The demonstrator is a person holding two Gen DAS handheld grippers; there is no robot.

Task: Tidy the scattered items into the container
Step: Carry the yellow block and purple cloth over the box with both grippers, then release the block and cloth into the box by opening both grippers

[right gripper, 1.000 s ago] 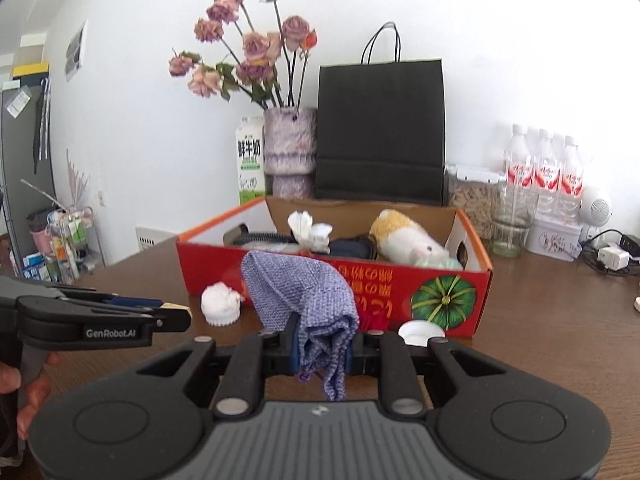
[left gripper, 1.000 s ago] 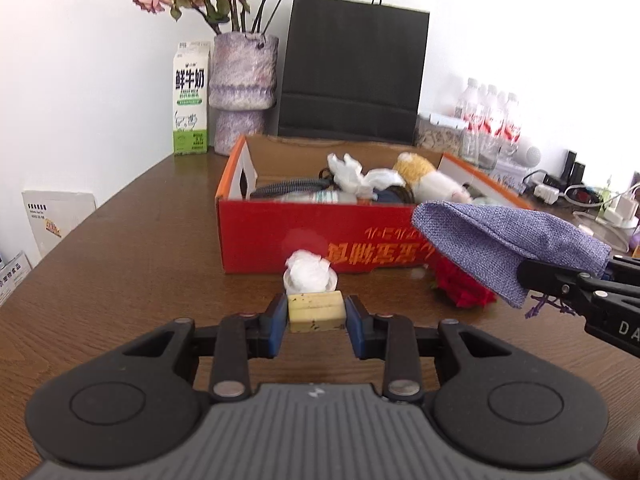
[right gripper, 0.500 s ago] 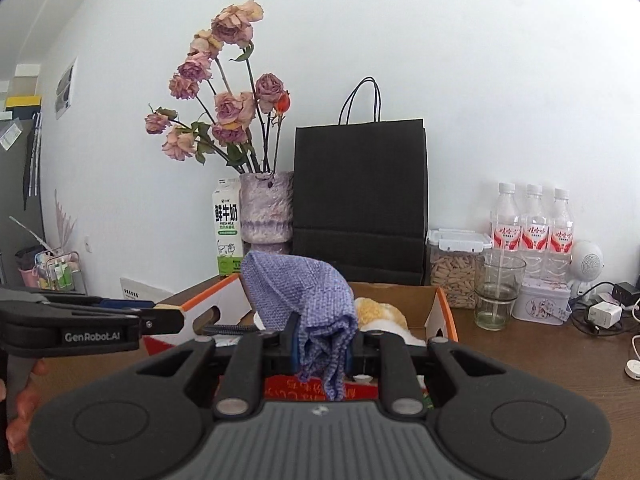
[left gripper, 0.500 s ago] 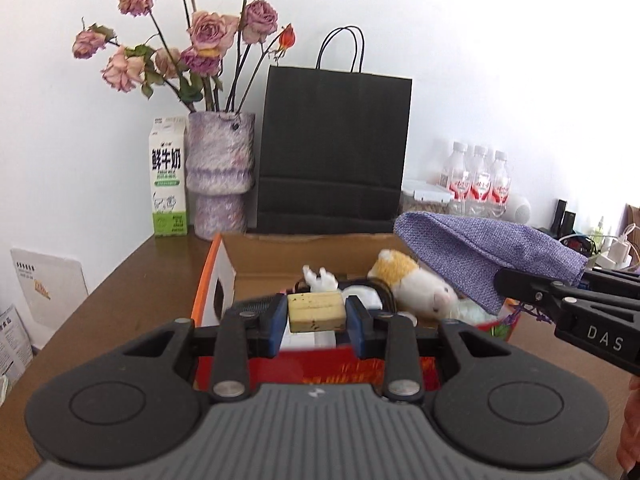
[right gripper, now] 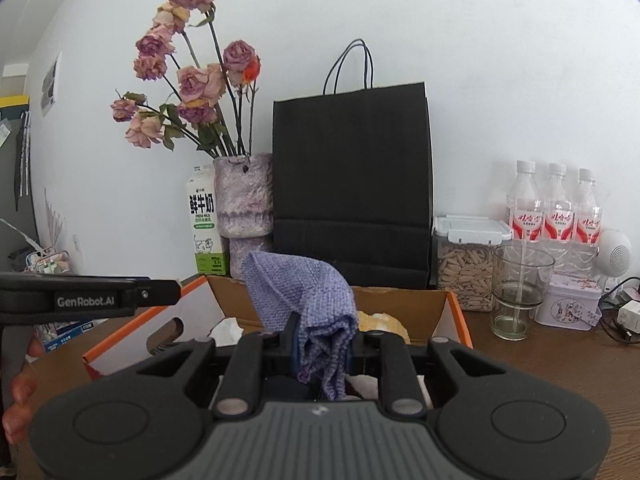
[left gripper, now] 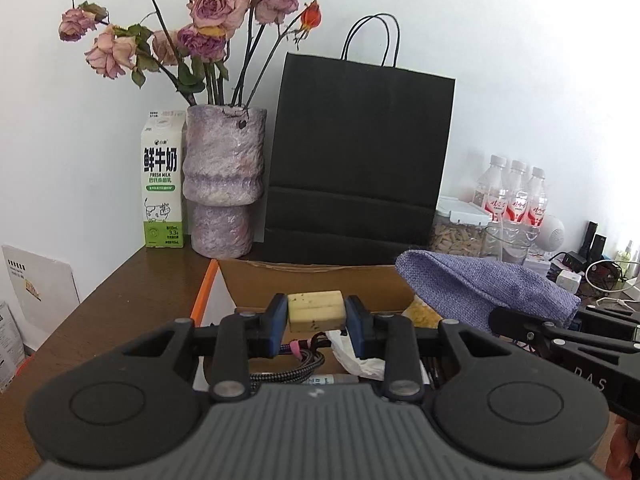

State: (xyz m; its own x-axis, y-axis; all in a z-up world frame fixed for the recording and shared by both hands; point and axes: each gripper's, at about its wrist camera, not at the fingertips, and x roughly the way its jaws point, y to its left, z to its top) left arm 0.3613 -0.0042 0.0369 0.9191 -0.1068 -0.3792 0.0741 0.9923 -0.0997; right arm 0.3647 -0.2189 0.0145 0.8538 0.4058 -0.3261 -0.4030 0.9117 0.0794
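One cardboard box (left gripper: 312, 280), orange along its rim, sits on the brown desk (left gripper: 132, 292), and both grippers hang over its open top. The left gripper (left gripper: 316, 320) has its jaws closed narrowly on one pale yellow block (left gripper: 316, 311), speckled with dark flecks, held level between the blue pads (left gripper: 277, 322). The right gripper (right gripper: 322, 346) has its jaws pinched on one lavender woven cloth (right gripper: 304, 292); the cloth bunches up above the jaws and a fold hangs below them.

Inside the box, under the left jaws, lie one braided cable (left gripper: 288, 368), one crumpled white tissue (left gripper: 356, 356) and a yellowish plush thing (left gripper: 420, 314), only partly seen.

Behind the box stand one black paper bag (right gripper: 352, 184) with two thin handles, one mottled purple vase (right gripper: 244, 196) of faded roses (right gripper: 196, 84), and one milk carton (left gripper: 162, 178) that reads "FRESH MILK" under large Chinese characters, with "3.3" near its foot. To the right are three water bottles (right gripper: 554, 204) with red-and-white labels, one clear jar (right gripper: 466, 264) of seeds with a white clip lid, one drinking glass (right gripper: 520, 292), one small lilac tin (right gripper: 568, 304) and one round white speaker (right gripper: 614, 248).

The left gripper's side, seen from the right wrist camera, reads "GenRobot.AI". The right gripper's side, seen from the left wrist camera, reads "DAS". Fingers (right gripper: 18, 408) of a person's hand show at the lower left edge.
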